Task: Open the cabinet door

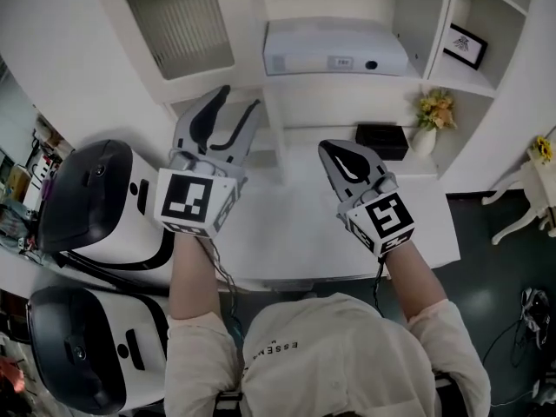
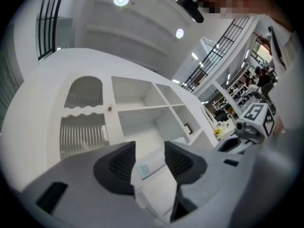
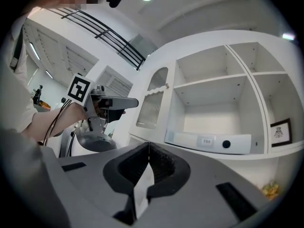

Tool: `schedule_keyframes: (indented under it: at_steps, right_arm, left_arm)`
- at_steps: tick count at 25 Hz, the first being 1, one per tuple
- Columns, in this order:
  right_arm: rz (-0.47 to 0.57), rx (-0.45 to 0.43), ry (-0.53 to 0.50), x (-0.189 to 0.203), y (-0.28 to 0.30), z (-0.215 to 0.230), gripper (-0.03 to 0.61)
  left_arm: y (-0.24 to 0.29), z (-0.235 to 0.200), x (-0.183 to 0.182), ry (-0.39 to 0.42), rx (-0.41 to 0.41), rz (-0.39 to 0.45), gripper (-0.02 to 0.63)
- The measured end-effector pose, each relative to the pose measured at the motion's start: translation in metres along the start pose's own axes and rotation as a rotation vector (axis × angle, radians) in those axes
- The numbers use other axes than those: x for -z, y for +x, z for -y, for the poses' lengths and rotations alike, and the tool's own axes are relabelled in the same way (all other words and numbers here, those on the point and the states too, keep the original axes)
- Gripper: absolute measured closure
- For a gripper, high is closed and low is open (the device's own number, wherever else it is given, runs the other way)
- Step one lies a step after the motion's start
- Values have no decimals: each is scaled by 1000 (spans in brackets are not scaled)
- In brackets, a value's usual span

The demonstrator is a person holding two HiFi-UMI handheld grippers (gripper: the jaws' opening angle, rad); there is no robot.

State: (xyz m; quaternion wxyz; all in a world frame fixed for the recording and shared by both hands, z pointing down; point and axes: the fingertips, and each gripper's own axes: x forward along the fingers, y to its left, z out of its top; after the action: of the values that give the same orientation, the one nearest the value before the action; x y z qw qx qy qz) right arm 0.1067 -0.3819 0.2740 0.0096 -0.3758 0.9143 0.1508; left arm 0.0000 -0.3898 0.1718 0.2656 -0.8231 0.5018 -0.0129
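The white cabinet door [image 1: 178, 24] with a ribbed glass panel is at the upper left of the head view and looks closed. In the left gripper view the door [image 2: 83, 133] lies ahead to the left, with a small knob [image 2: 109, 107] above its right corner. My left gripper [image 1: 239, 99] is open and empty, below and right of the door and apart from it; its jaws [image 2: 149, 163] frame the open shelves. My right gripper [image 1: 328, 148] is shut on nothing over the white counter [image 1: 304, 224]. In the right gripper view the right gripper [image 3: 148, 150] faces the shelves and the door [image 3: 151, 110].
A white projector-like box [image 1: 334, 49] lies on the open shelf. A black box [image 1: 382, 139], a vase of yellow flowers [image 1: 432, 115] and a framed picture [image 1: 465, 44] are at the right. Two white-and-black machines [image 1: 95, 202] [image 1: 78, 346] stand at the left.
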Motion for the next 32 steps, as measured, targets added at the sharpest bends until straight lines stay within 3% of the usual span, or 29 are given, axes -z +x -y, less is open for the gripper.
schedule_keyframes:
  at_steps: [9, 16, 20, 24, 27, 32]
  right_arm:
    - [29, 51, -29, -5, 57, 42, 563]
    - [48, 75, -72, -20, 76, 57, 563]
    - [44, 69, -94, -24, 75, 57, 563]
    - [26, 59, -115, -23, 71, 58, 563]
    - [25, 55, -136, -25, 65, 64, 563]
    - [22, 72, -76, -20, 53, 90, 563]
  left_arm:
    - [87, -87, -21, 145, -44, 55, 423]
    - [129, -140, -66, 225, -131, 125, 425]
    - [147, -159, -95, 217, -162, 150, 425]
    - [168, -166, -105, 223, -161, 90, 436]
    - [175, -174, -106, 197, -198, 66, 449]
    - [179, -175, -106, 209, -287, 59, 466]
